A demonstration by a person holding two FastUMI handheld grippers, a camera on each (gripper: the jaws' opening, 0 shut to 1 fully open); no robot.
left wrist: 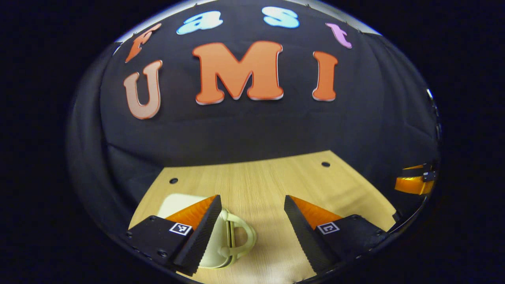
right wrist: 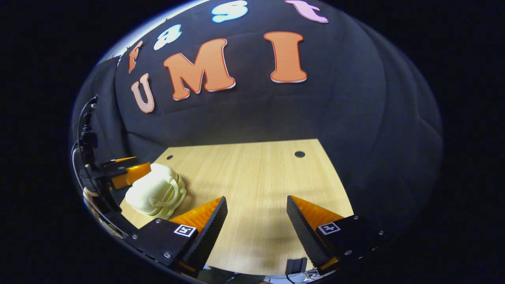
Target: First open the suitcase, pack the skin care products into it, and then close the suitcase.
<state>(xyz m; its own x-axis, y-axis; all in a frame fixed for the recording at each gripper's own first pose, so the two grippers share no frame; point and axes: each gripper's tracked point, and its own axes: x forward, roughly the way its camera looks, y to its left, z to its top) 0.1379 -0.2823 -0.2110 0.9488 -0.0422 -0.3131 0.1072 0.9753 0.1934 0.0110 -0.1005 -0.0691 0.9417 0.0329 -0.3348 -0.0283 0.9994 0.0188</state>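
Suitcase (right wrist: 156,192): small, cream, closed, lying on the wooden worktop (right wrist: 252,177) near its left edge. Left gripper (left wrist: 252,221): fingers spread, empty, hovering just over the suitcase, whose handle (left wrist: 240,236) lies between them beside the left finger. Right gripper (right wrist: 256,221): fingers spread, empty, over bare worktop, right of the suitcase.
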